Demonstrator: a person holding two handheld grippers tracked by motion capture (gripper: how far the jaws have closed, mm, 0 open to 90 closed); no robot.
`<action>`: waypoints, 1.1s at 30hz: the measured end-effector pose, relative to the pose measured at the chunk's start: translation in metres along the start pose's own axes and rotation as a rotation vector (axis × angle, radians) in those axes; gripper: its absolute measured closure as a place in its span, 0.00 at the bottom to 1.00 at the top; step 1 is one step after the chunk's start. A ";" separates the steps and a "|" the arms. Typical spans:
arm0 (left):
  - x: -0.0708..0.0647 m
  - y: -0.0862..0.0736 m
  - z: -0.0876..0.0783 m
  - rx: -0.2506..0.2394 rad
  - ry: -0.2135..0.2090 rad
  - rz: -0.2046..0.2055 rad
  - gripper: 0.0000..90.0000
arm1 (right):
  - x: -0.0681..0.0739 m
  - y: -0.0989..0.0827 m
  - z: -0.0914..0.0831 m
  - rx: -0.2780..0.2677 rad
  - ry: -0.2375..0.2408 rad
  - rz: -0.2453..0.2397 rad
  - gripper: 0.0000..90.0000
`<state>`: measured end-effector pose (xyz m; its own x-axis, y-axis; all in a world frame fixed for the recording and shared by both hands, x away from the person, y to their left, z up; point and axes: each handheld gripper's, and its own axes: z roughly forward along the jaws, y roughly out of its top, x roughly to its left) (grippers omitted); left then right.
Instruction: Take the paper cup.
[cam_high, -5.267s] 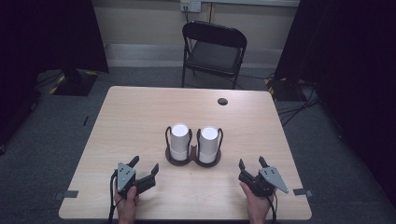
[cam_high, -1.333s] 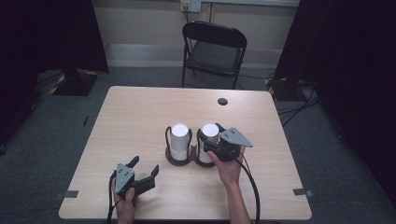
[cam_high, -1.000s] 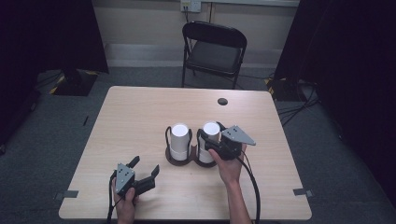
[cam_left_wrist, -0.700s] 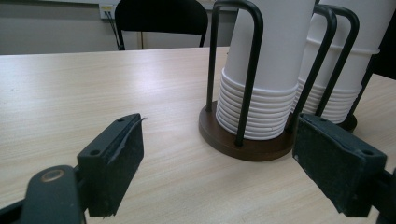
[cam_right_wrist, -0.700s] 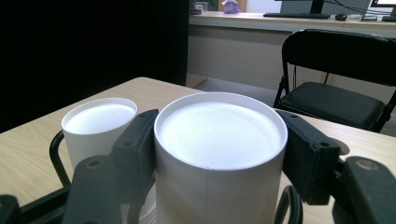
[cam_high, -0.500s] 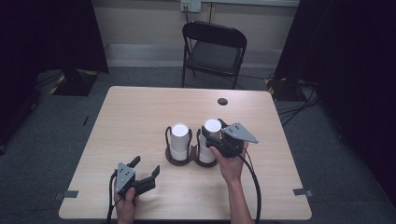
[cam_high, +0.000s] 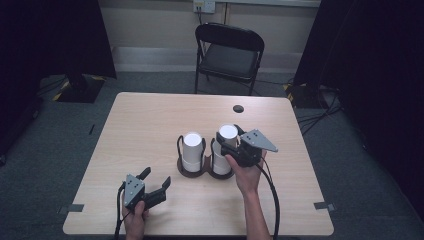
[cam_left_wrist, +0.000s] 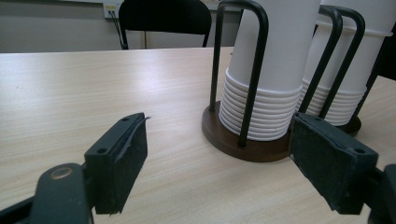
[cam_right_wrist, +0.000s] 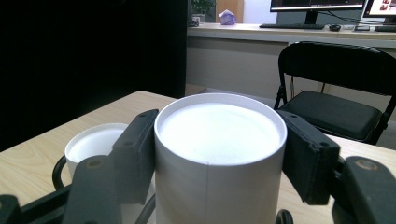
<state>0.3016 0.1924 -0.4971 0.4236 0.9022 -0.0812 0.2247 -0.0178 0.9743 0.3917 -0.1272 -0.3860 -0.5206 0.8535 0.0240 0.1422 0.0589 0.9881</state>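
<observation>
Jaws of the right gripper (cam_high: 229, 141) pinch the top cup of the right-hand paper cup stack (cam_right_wrist: 219, 154) at centre frame, so the grasp looks made while lifting it out of the black wire holder (cam_high: 202, 169) is left. Open air above gives room to lift, but the left-hand stack (cam_high: 192, 151) stands just beside, and the left gripper (cam_high: 156, 179), jaws spread and empty, rests at lower left near the table (cam_high: 150, 120) edge.

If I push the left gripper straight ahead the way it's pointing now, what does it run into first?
Most likely the dark round base of the cup holder: the left gripper is open and aims at it, with bare table between. Its right jaw looks likely to touch first, though depth is hard to judge.
</observation>
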 end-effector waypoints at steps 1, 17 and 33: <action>0.000 0.000 0.000 0.000 -0.001 0.001 0.22 | 0.000 0.001 0.000 0.001 0.000 0.004 0.38; 0.000 0.000 -0.001 -0.006 0.004 0.003 0.22 | 0.000 0.009 -0.004 -0.024 -0.007 0.018 0.38; 0.000 0.000 0.000 -0.003 0.016 -0.001 0.21 | -0.004 0.013 -0.010 -0.059 0.005 0.072 0.38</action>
<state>0.3013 0.1921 -0.4971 0.4092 0.9090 -0.0790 0.2223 -0.0153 0.9749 0.3874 -0.1345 -0.3718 -0.5149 0.8519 0.0959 0.1294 -0.0333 0.9910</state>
